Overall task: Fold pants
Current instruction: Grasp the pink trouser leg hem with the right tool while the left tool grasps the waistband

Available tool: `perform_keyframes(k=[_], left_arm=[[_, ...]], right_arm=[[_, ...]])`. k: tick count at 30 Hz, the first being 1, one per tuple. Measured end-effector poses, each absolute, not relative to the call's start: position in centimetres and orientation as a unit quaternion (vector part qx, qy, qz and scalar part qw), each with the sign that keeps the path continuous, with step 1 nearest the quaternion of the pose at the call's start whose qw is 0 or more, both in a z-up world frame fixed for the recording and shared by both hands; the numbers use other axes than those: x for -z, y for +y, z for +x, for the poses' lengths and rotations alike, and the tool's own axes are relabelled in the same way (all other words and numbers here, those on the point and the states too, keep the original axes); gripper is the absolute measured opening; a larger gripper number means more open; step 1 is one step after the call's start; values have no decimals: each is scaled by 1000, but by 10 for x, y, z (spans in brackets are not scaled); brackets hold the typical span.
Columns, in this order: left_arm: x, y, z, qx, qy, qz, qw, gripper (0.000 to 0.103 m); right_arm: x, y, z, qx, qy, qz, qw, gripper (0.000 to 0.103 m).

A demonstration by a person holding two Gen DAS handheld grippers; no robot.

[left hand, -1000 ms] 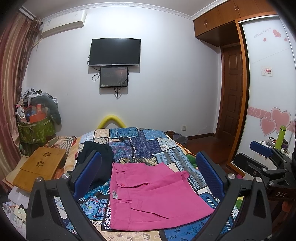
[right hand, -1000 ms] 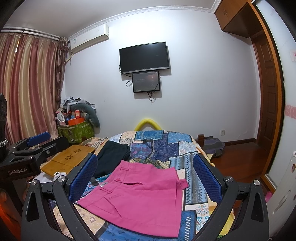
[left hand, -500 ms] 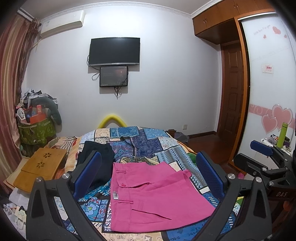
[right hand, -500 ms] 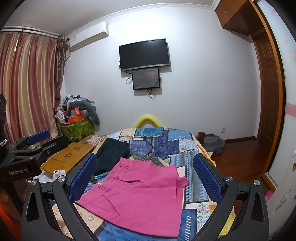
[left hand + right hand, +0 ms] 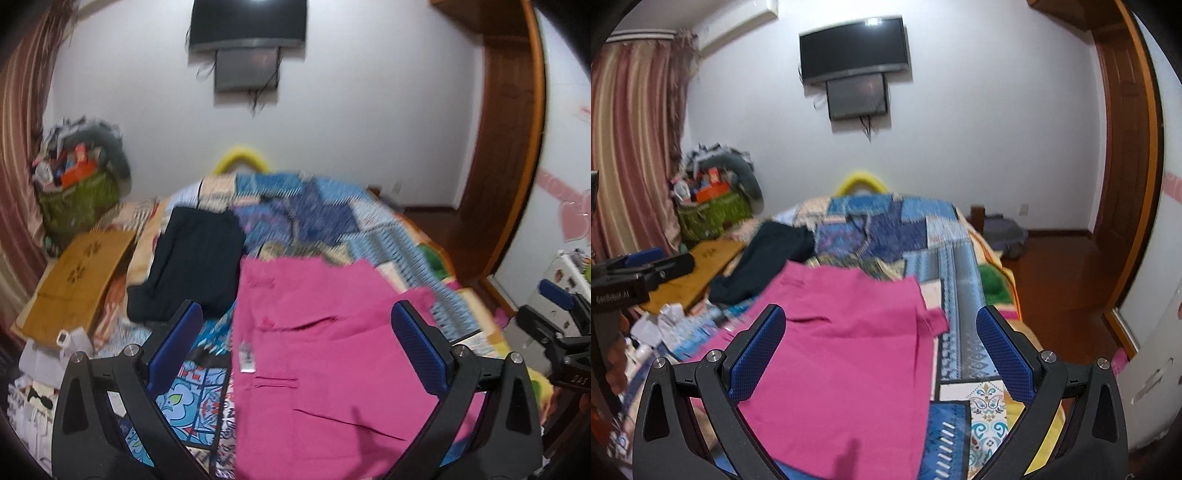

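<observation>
Dim indoor light, motion blur, fisheye edges w/ vignette.

Readable: "GenRobot.AI", blurred, on the left gripper (image 5: pixel 620 295) body; "DAS" on the right gripper (image 5: pixel 576 378) body. Tag (image 5: pixel 246 360) on pants (image 5: pixel 317 350) illegible.

- White wall (image 5: pixel 979 129) carries a dark television (image 5: pixel 854 48) with a smaller screen (image 5: pixel 857 96) just below it.
- Striped curtain (image 5: pixel 631 147) hangs on the left.
- A wooden door (image 5: pixel 1123 155) stands on the right above dark wood floor (image 5: pixel 1063 280).
- A bed under a patchwork bedspread (image 5: pixel 956 266) fills the middle.
</observation>
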State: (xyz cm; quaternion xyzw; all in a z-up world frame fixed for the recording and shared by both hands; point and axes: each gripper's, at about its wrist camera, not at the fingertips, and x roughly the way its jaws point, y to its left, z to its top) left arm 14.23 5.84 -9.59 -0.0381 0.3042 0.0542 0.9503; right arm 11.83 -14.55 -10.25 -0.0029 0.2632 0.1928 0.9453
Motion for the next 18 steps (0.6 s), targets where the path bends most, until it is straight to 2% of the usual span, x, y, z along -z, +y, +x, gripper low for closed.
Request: perform_keyframes(k=[8, 14, 17, 18], left_arm=[[152, 104, 206, -70, 392, -52, 916, 103], [195, 126, 248, -40, 476, -71, 876, 103], [213, 128, 262, -35, 507, -63, 859, 94], [218, 127, 266, -34, 515, -55, 855, 86]], right_arm=[[146, -149, 165, -211, 343, -23, 915, 102], [173, -148, 204, -227, 391, -28, 892, 92], [185, -146, 222, -233, 412, -28, 880, 82], [189, -145, 227, -236, 418, -27, 877, 78]])
